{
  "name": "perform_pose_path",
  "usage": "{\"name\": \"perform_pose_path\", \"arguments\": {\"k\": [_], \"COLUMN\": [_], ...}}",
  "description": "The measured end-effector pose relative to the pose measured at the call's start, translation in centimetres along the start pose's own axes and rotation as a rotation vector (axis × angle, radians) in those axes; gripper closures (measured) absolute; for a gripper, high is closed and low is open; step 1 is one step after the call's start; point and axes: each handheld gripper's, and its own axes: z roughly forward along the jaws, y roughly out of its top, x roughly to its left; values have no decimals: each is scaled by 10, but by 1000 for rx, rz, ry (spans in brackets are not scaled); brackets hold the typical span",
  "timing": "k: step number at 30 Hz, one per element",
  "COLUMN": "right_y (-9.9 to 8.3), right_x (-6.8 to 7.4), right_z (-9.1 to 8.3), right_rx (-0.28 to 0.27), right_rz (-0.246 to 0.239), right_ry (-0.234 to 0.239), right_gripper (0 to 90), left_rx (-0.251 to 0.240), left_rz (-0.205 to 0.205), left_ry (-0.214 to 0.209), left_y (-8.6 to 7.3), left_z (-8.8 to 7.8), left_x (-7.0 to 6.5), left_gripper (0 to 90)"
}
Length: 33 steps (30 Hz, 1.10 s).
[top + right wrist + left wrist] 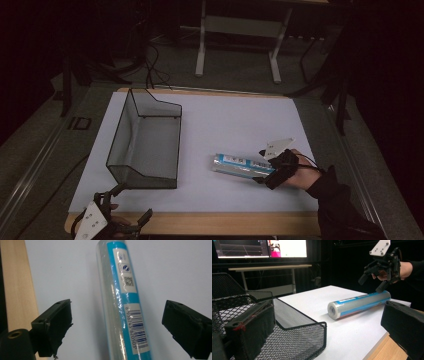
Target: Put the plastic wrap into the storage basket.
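right gripper (270,167): jaws spread wide, straddling the cling-film roll (243,166) lying on the desk (225,120), likely lined up to grasp | left gripper (131,205): released, idle beside mesh basket (145,140)

A wooden worktop (225,223) carries a white sheet (235,125) covering most of its top. On the sheet, a black wire-mesh basket (145,142) stands at the left; a blue-labelled film roll (242,166) lies right of it, well apart.
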Motion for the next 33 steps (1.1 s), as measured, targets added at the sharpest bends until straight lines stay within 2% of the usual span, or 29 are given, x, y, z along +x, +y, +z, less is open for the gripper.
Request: {"name": "perform_pose_path", "arguments": {"k": [3,5,9,15,24,27,28,33], "right_y": [-1,-2,-2,-5,-11,-11,-10,-5], "right_x": [-2,-4,-7,-12,-18,-18,-19,-22], "right_z": [6,10,15,27,46,50,55,63], "right_rx": [35,49,72,119,211,233,275,354], "right_rz": [-2,-1,3,4,10,-3,-21,-24], "right_ry": [10,12,21,7,40,26,24,42], "right_gripper": [91,91,101,105,147,160,162,187], "left_rx": [9,37,28,33,41,40,46,46], "left_rz": [5,15,17,14,16,15,19,20], "left_ry": [2,-3,-12,-12,-16,-17,-18,-19], "left_y": [0,-1,-1,-1,-2,-2,-2,-2], "left_z": [1,3,3,3,4,4,5,5], "left_x": [0,-1,-2,-1,-1,-1,-2,-2], "left_gripper": [1,1,1,1,1,1,1,1]}}
